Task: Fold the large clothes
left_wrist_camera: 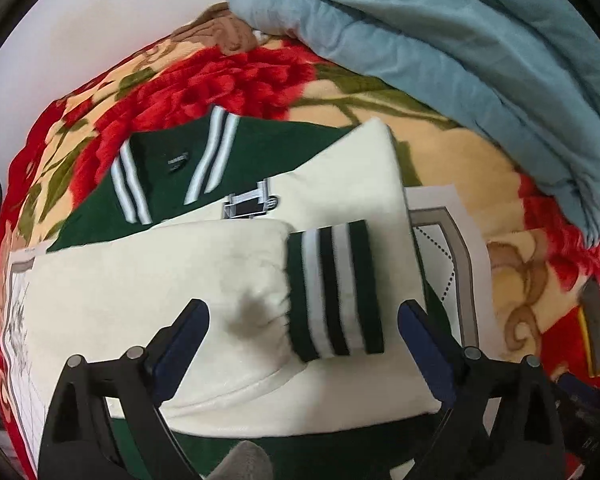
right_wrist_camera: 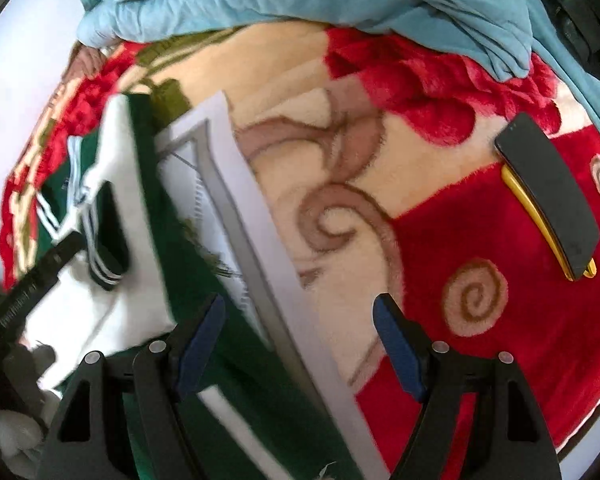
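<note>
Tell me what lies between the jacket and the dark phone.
Right wrist view: past the jacket comes the white paper template, then bare floral blanket up to the phone.

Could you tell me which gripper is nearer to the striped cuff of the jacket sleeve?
Left. The left gripper hovers open right over the striped cuff; the right gripper is off beside the jacket, over the blanket.

We held the left gripper [left_wrist_camera: 303, 322] pointing steeply downward, its blue-padded fingers [left_wrist_camera: 184, 334] spread wide with nothing pressed between them. We held the right gripper [right_wrist_camera: 299, 334] likewise tilted downward, its jaws standing apart and gripping nothing.
</note>
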`<state>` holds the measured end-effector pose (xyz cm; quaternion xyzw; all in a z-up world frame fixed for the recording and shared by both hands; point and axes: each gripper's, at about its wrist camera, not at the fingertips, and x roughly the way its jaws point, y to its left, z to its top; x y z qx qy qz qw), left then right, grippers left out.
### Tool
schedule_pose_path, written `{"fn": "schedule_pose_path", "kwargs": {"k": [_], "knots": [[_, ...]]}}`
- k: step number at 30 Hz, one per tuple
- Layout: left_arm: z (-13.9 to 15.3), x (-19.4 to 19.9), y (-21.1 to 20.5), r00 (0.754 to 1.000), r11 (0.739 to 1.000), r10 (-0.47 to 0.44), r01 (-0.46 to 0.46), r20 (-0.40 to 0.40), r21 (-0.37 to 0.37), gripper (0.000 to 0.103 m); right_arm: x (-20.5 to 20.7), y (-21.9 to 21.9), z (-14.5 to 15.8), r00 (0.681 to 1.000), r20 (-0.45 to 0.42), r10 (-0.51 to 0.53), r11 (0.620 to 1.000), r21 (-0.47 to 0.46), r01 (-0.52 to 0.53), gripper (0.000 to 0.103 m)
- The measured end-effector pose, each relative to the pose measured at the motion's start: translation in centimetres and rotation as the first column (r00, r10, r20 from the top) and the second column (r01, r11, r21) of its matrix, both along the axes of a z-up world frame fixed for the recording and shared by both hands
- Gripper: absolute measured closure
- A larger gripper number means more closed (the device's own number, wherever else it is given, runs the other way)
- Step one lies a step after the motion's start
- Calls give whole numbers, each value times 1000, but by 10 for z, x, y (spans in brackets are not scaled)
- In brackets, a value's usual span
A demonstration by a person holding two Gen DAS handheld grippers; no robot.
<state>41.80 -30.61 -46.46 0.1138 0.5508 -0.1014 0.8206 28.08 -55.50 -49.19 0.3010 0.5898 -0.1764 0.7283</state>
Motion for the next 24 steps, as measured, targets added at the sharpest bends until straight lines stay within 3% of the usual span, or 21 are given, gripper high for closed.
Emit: {"fn": "schedule_pose_path", "kwargs": {"k": [2, 5, 8, 13, 14, 15, 16, 17, 20, 24], "knots": [[7, 1, 18, 999, 999, 47, -47, 1, -5, 6, 2, 4, 14, 999, 49, 0, 999, 38, -2, 25], [21, 1, 72, 983, 982, 183, -184, 27, 45, 6, 29, 17, 29, 990, 140, 23, 989, 142, -43, 25], [22, 3, 126, 948, 937, 310, -318, 71, 142, 6, 67, 44, 29, 975, 204, 94, 961, 236, -142, 25], [1, 13, 214, 876, 825, 469, -480, 115, 298, 6, 138, 99, -9, 958, 196, 209, 917, 301, -261, 25], [-2, 15, 228, 862, 805, 491, -503, 123, 314, 6, 151, 112, -24, 955, 158, 251, 907, 307, -289, 31], [-3, 17, 242, 847, 783, 513, -529, 141, 327, 6, 160, 119, -35, 953, 121, 278, 904, 303, -303, 44], [-3, 18, 250, 839, 772, 522, -540, 151, 335, 6, 168, 127, -48, 949, 76, 305, 908, 278, -314, 79], [-3, 20, 259, 832, 760, 532, -552, 160, 342, 6, 171, 132, -53, 945, 54, 324, 911, 252, -326, 97], [2, 25, 275, 813, 747, 554, -580, 179, 323, 6, 167, 128, -32, 951, 108, 289, 937, 175, -304, 98], [-7, 38, 280, 819, 754, 544, -573, 183, 321, 6, 156, 103, 4, 965, 145, 217, 973, 46, -226, 98]]}}
